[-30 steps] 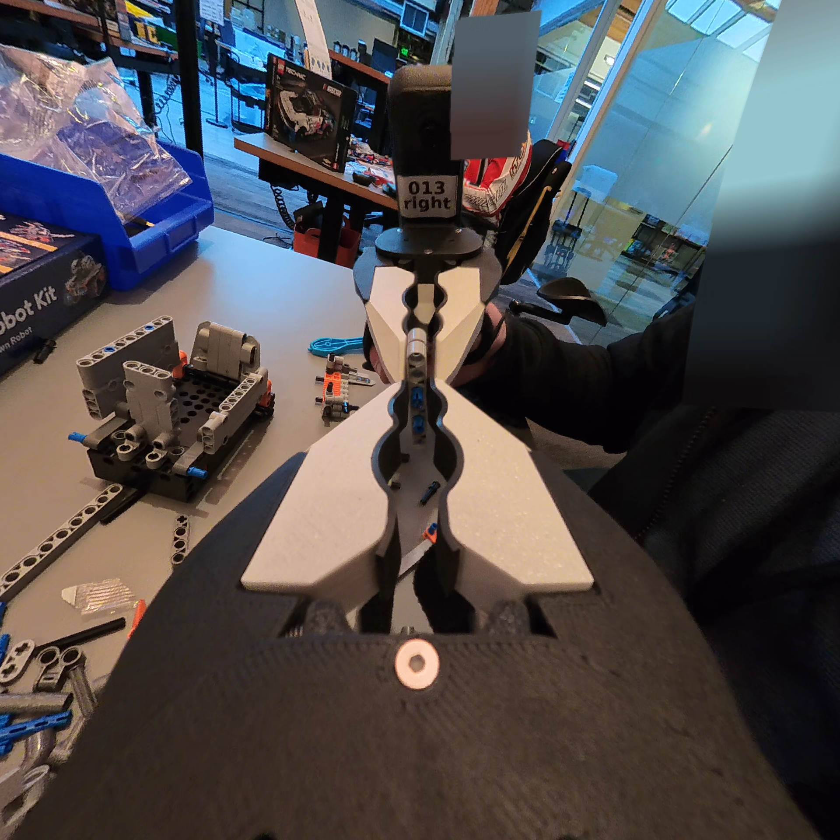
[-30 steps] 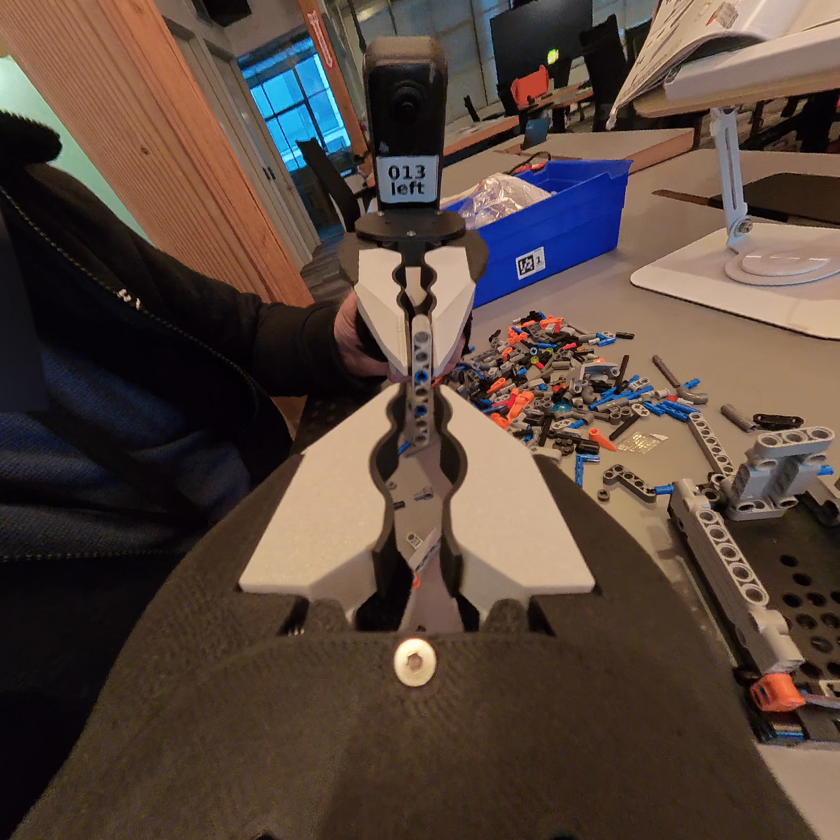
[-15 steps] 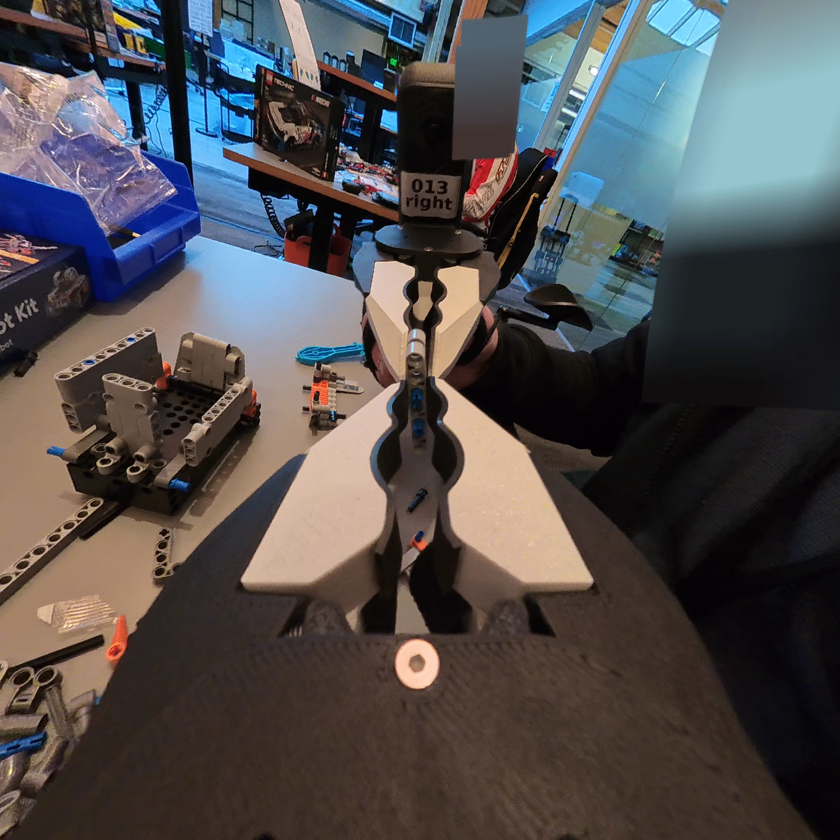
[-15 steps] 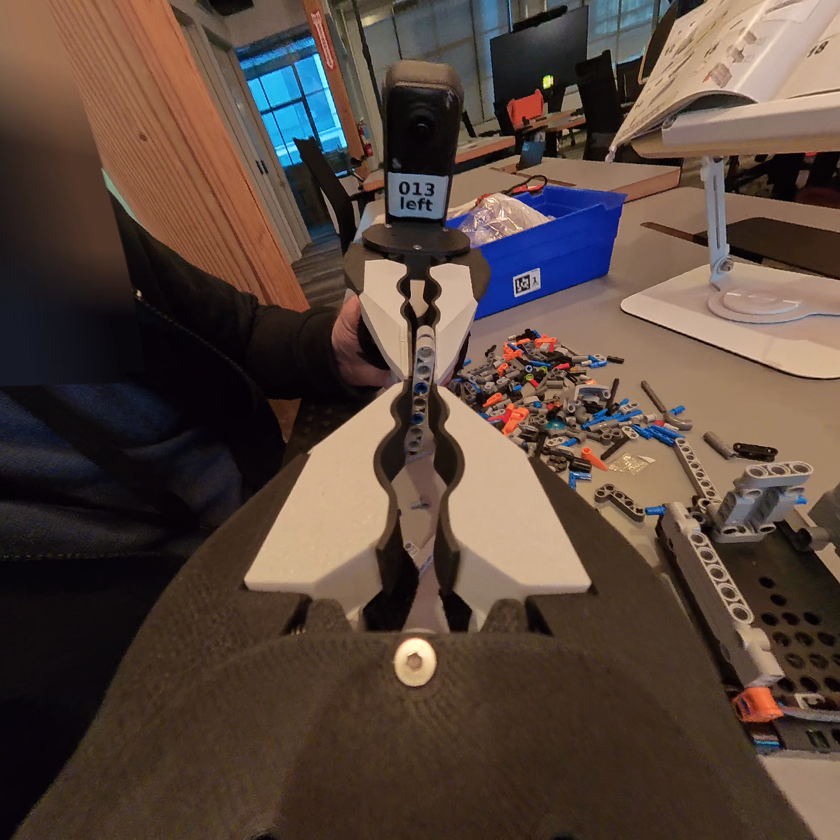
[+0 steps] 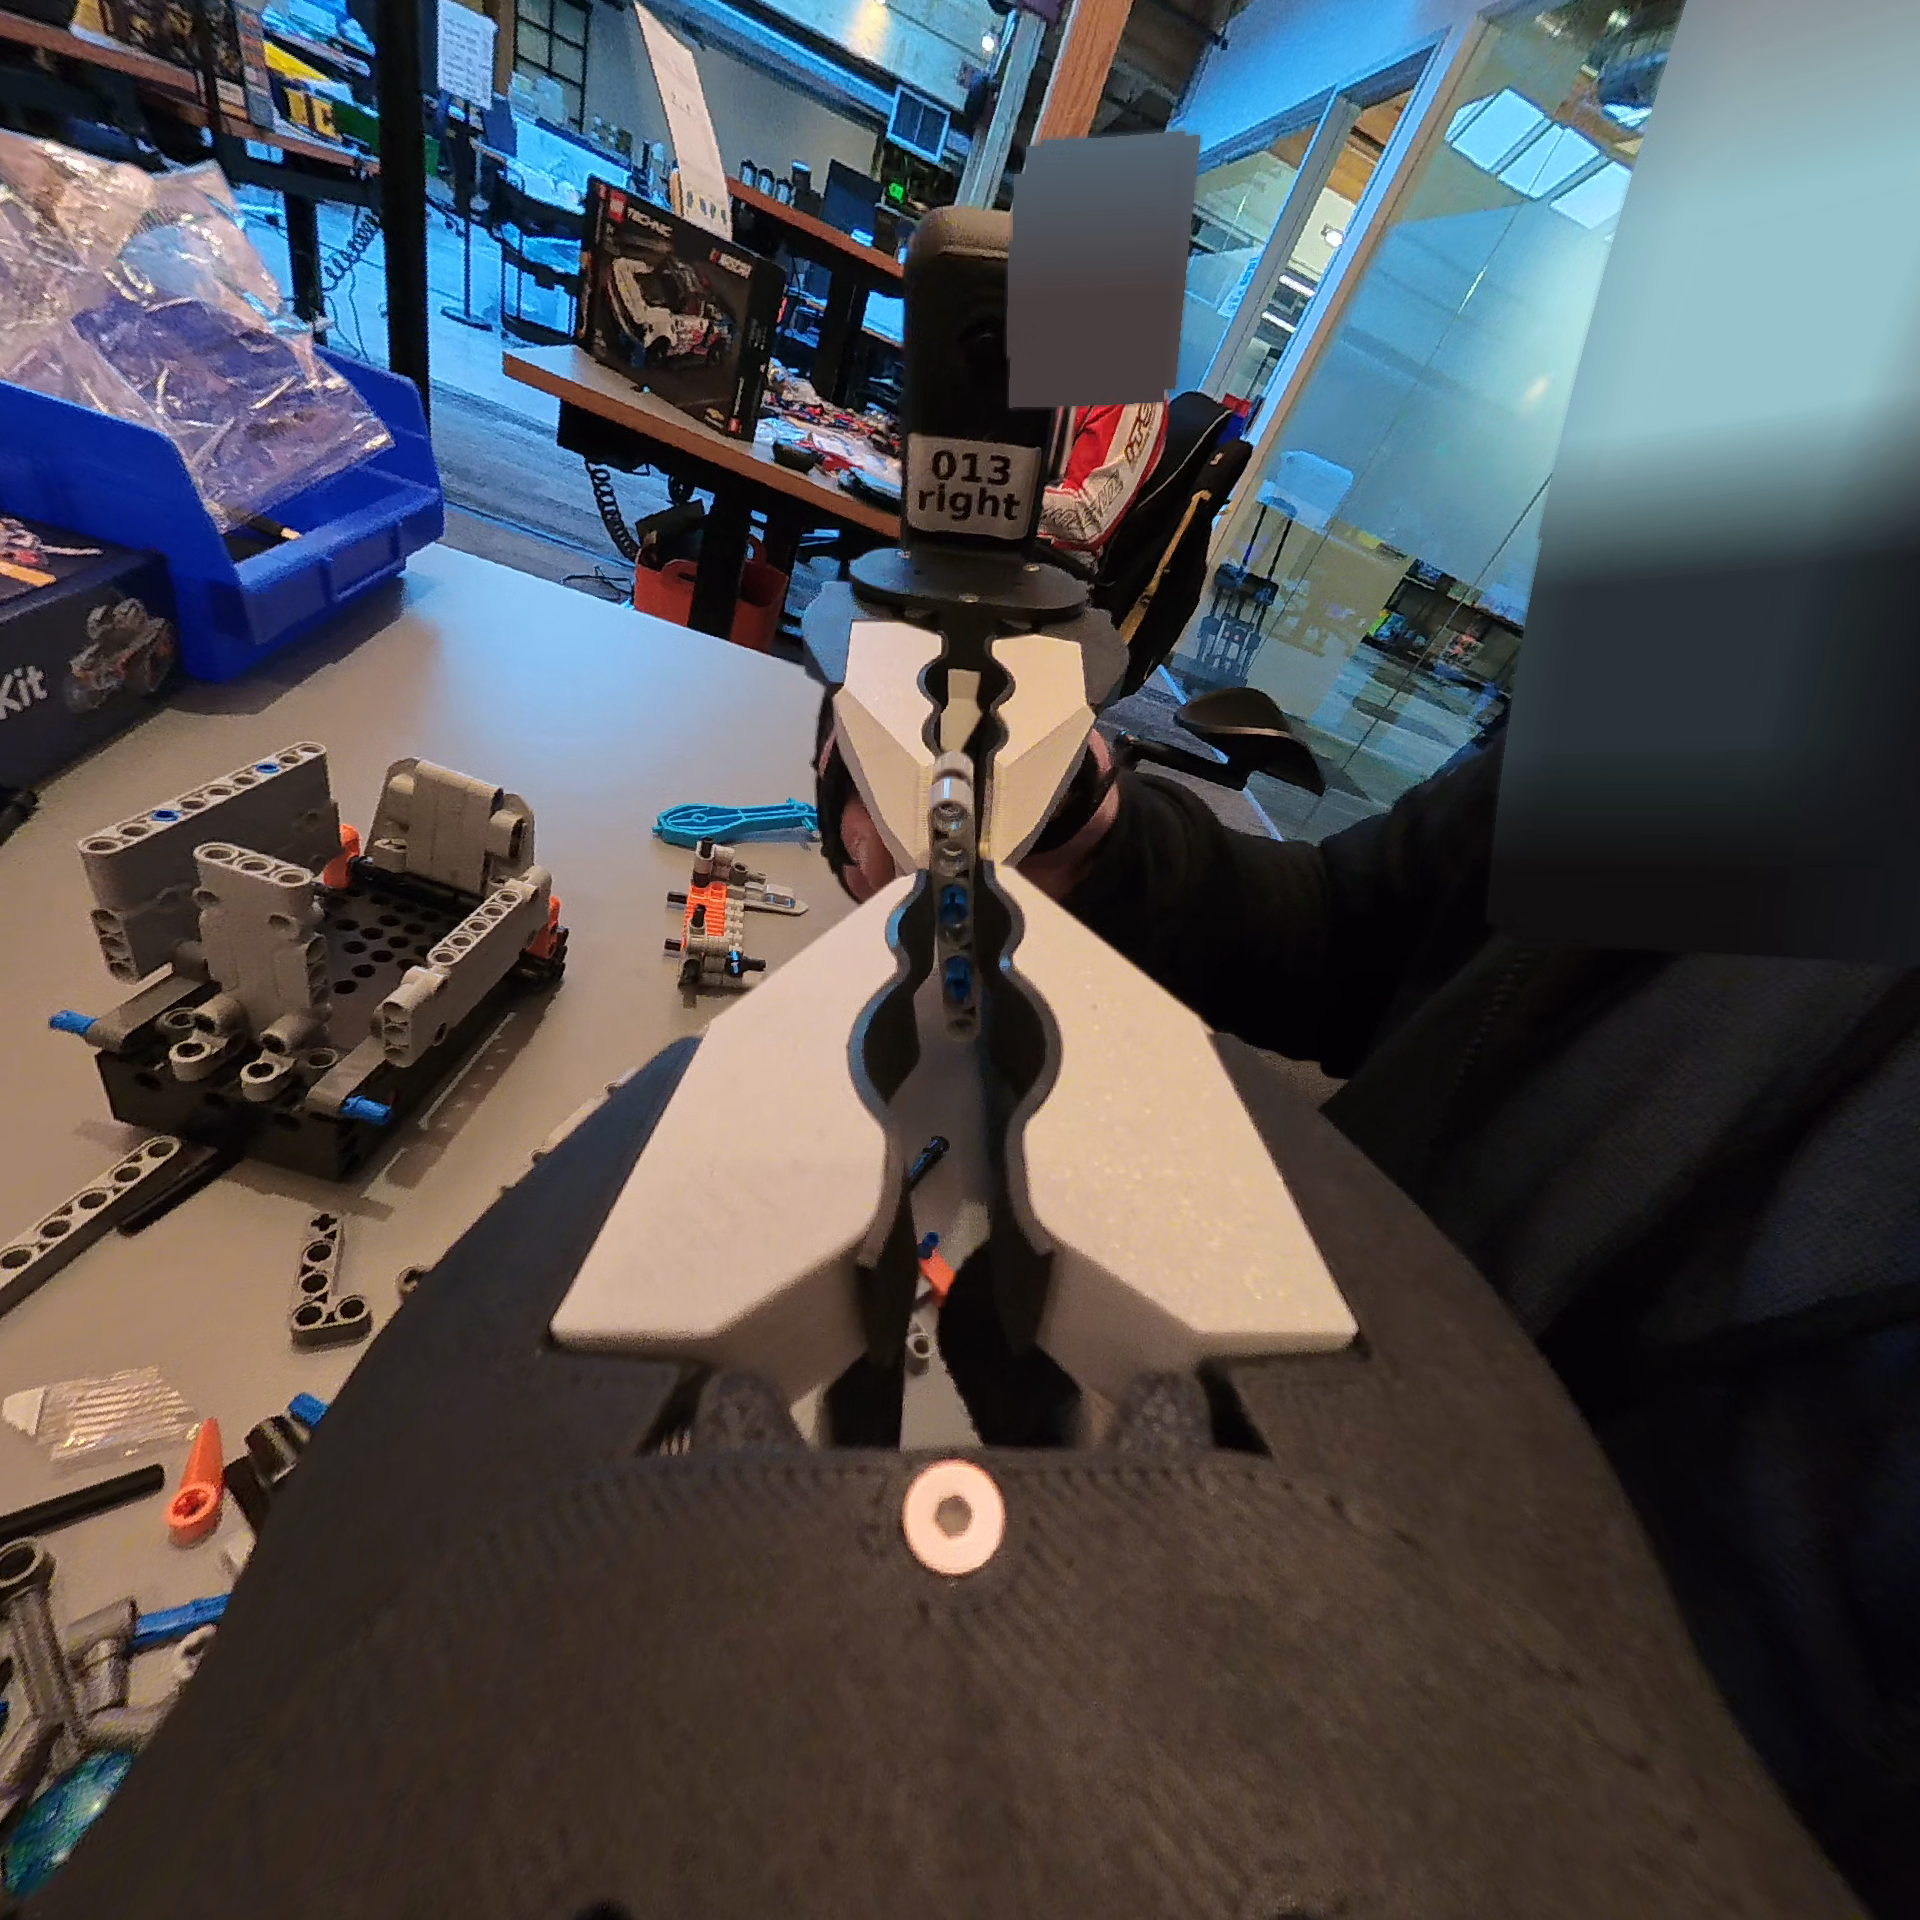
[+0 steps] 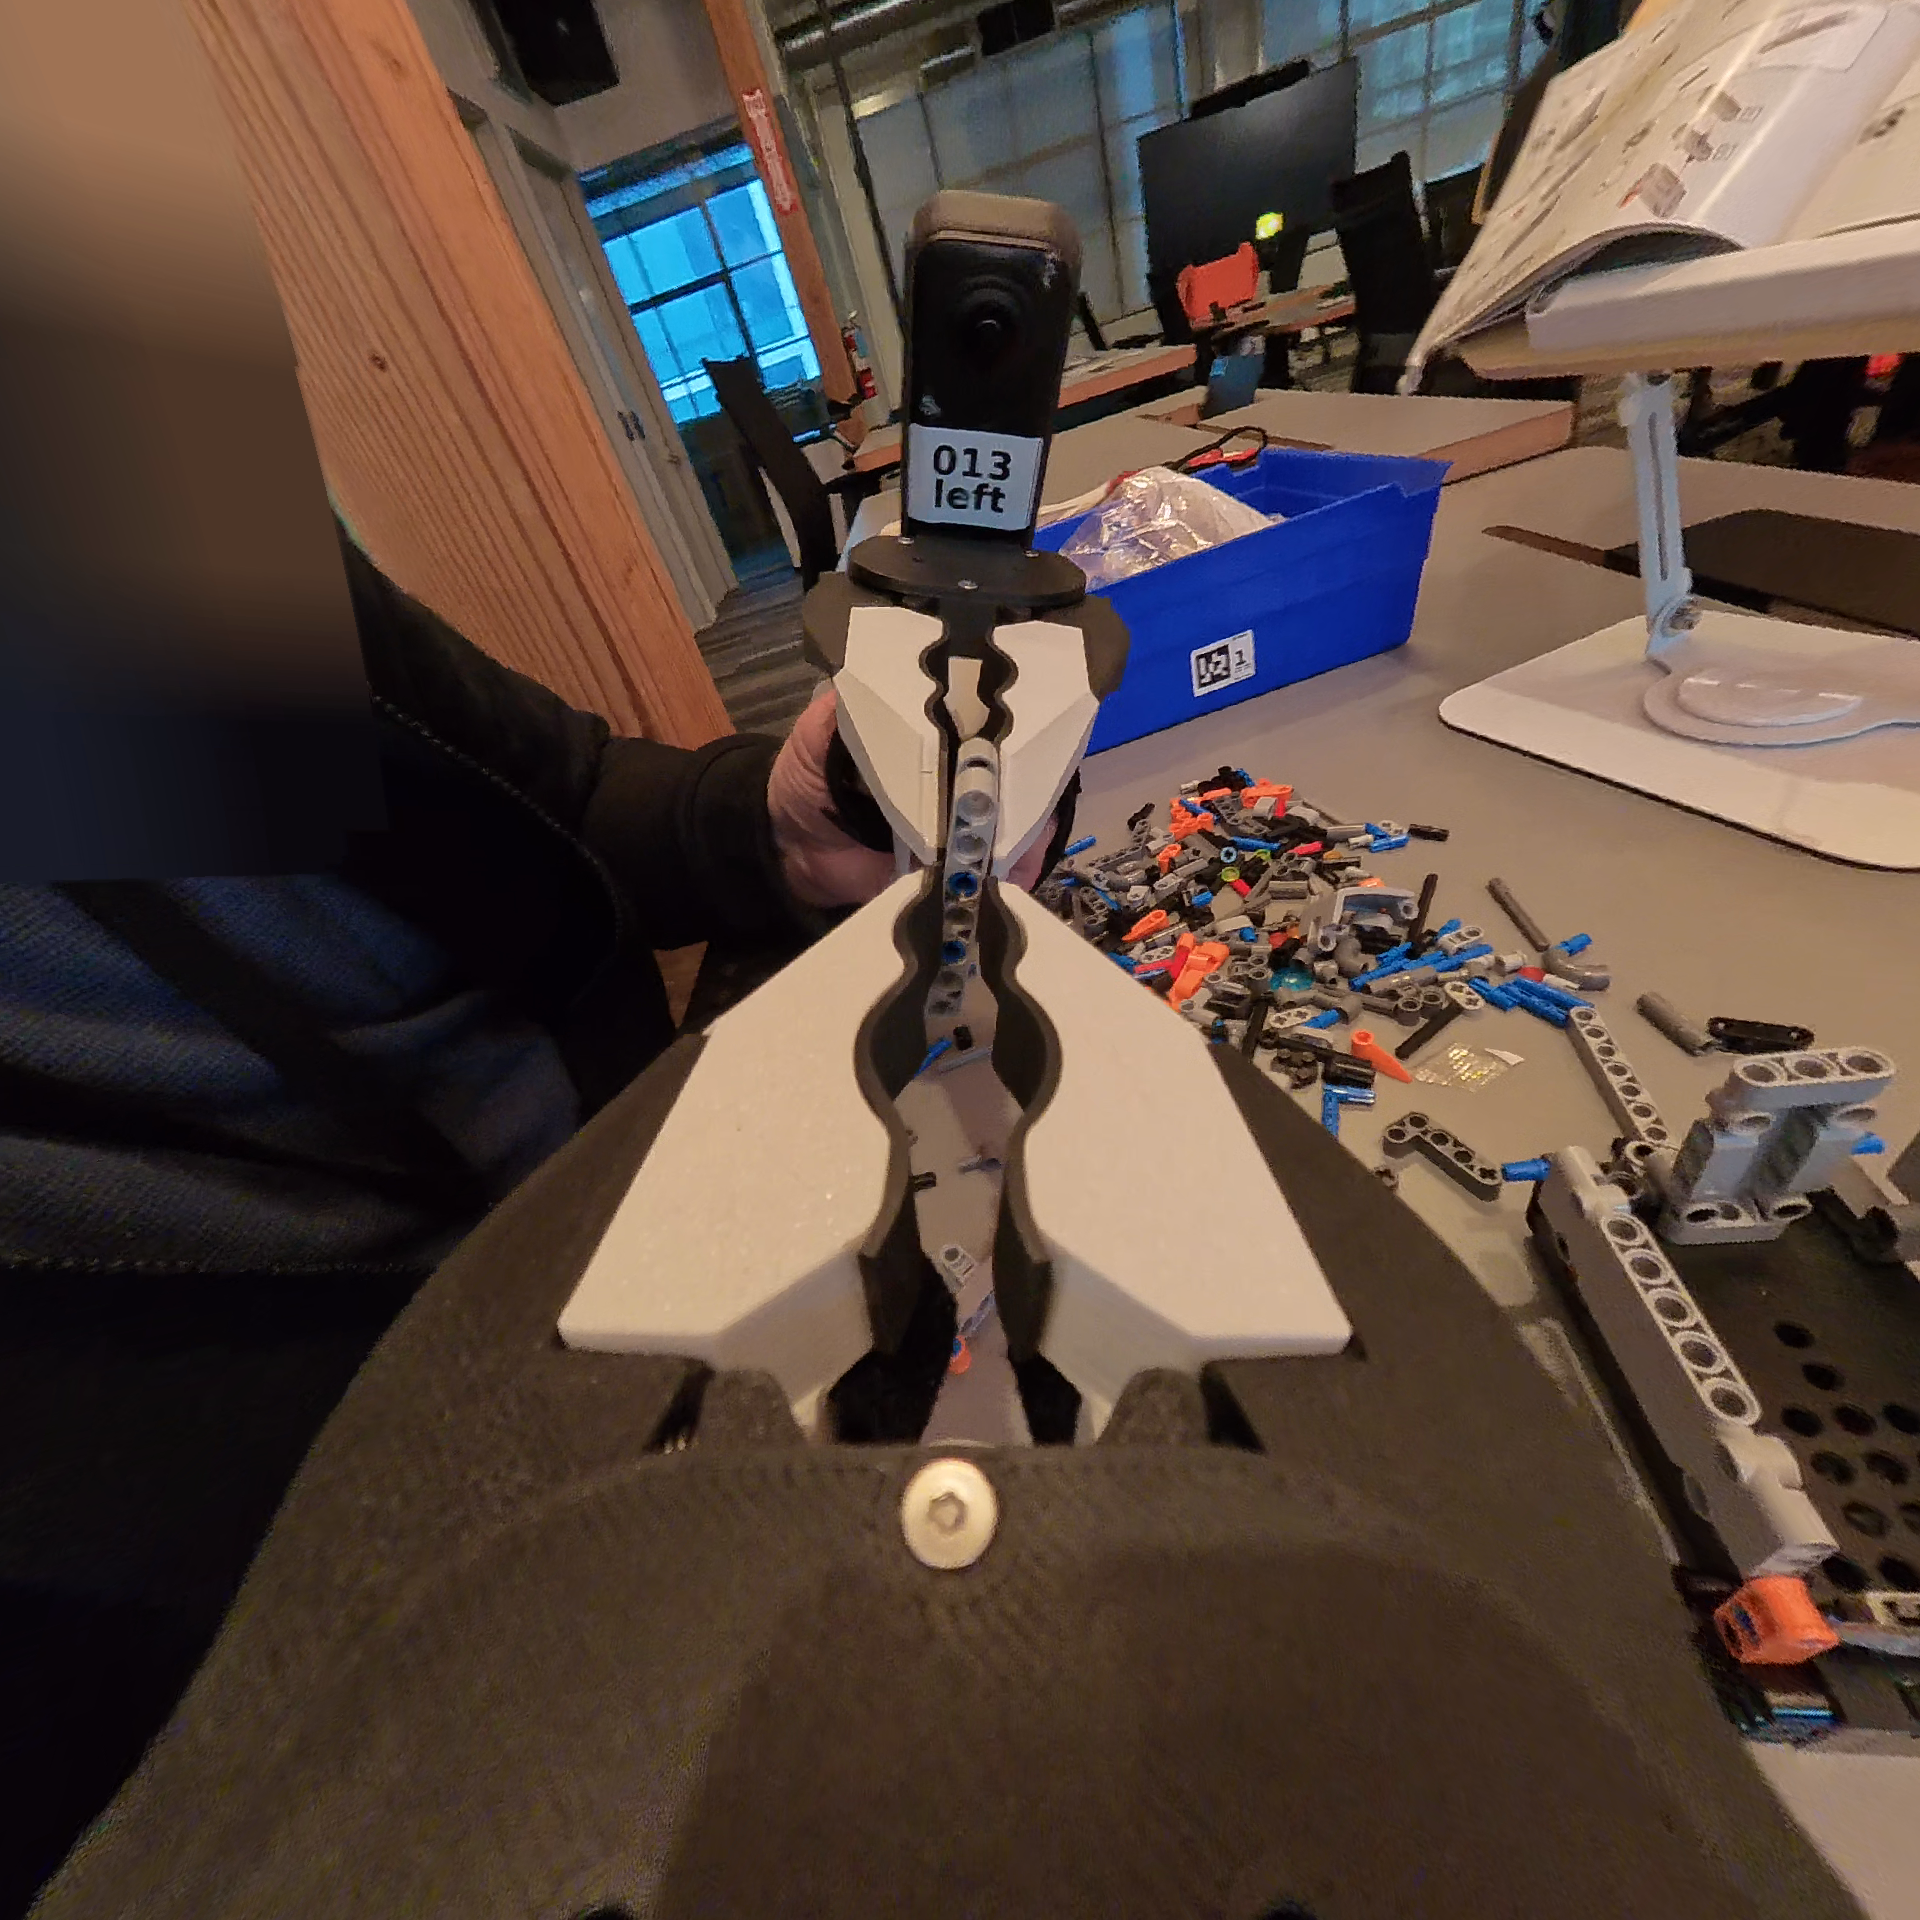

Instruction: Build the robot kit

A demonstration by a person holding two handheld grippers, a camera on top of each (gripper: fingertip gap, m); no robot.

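Note:
A light grey beam with holes and blue pins (image 5: 956, 966) spans between my two grippers, which face each other tip to tip above the table edge. My left gripper (image 5: 956, 894) is shut on its near end in the left wrist view. My right gripper (image 5: 953, 831), held by a hand, is shut on the far end. In the right wrist view the beam (image 6: 951, 977) runs from my right gripper (image 6: 961, 888) into the left gripper (image 6: 966, 842).
A partly built grey and black model (image 5: 312, 966) sits on the grey table (image 5: 582, 707), with a small orange-grey assembly (image 5: 717, 925) beside it. A pile of loose pieces (image 6: 1299, 935), a blue bin (image 6: 1278, 582) and a white booklet stand (image 6: 1714, 675) lie beyond. A person in dark clothing is close. Only a small space, under 4 cm, lies between the two pairs of fingers.
Both grippers keep their hold on the beam. The pair has swung slightly, so the table and model sit a little further left in the left wrist view.

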